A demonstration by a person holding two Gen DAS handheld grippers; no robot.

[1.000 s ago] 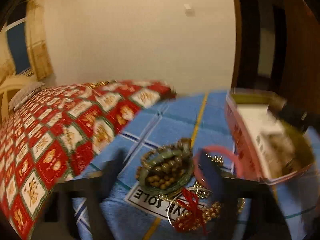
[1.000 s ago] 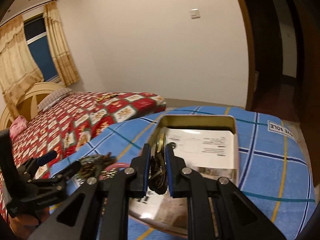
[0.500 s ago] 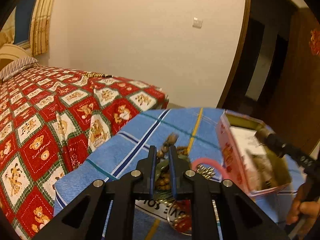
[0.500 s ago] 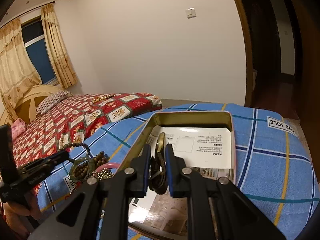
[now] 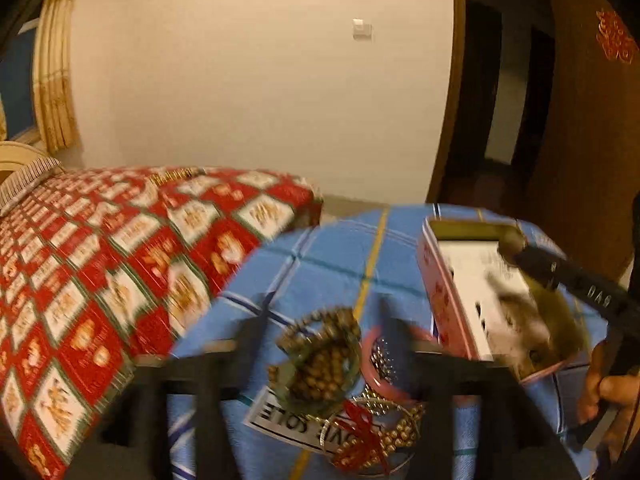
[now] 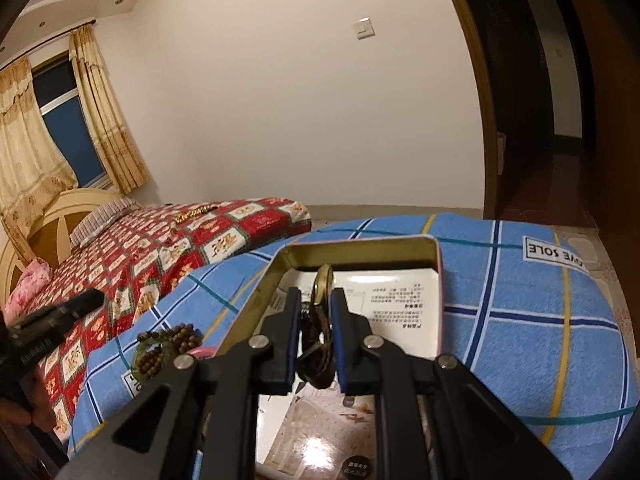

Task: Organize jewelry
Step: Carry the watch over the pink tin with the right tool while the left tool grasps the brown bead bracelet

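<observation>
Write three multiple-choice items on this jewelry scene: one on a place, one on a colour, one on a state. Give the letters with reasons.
1. Where does the tin sit?
A. on the blue checked cloth
B. on the red bedspread
C. on the floor

2. What colour is the bow on the gold bead bracelet?
A. green
B. red
C. white

3. How is the right gripper?
A. wide open, empty
B. out of view
C. shut on dark cord jewelry

Key: 1 A, blue cloth surrounds the tin; 2 B, the ribbon shows red; 3 C, both pads press the cord over the tin.
</observation>
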